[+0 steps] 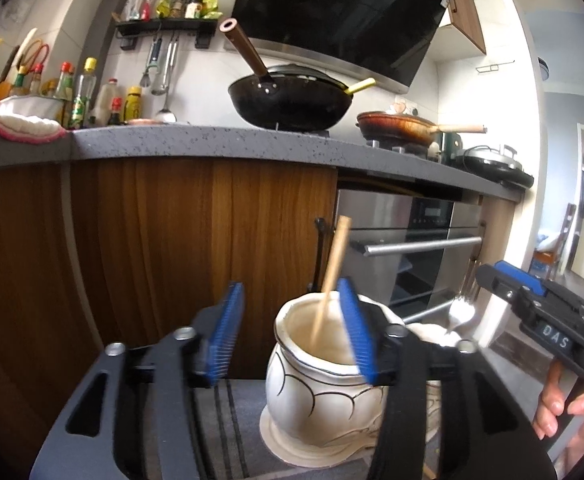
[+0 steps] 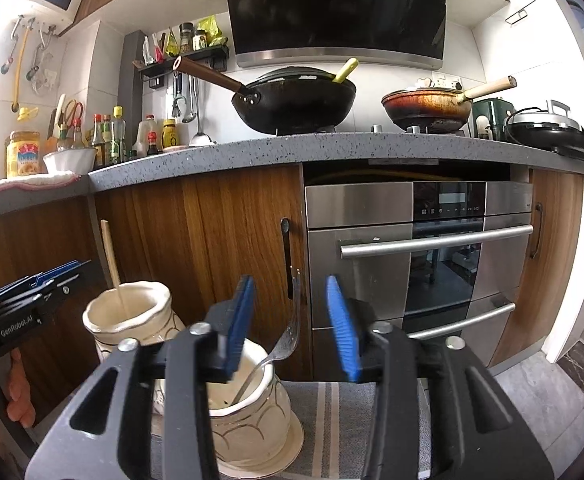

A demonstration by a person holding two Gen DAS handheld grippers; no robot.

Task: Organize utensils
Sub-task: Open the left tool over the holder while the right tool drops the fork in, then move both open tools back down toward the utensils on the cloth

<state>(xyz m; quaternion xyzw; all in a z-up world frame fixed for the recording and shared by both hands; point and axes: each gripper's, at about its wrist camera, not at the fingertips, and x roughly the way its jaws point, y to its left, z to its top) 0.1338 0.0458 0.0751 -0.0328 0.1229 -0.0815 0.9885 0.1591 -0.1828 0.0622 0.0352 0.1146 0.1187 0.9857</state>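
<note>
fork (image 2: 287,340) in jar (image 2: 251,412), between parted jaws

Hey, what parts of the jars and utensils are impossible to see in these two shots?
- Fork handle end: right wrist view, sunk inside the near jar.
- Wooden stick bottom: left wrist view, hidden inside the left jar.
- Left jar's right side: left wrist view, covered by the left gripper finger.

We record bright daylight from the right in both views, washing out the white tiled wall (image 2: 504,52). Glare streaks the stainless steel oven front (image 2: 372,248). The blue ribbed pads (image 1: 227,332) show slight blur. Fisheye bending curves the grey speckled countertop (image 1: 211,144); corners vignette black.
</note>
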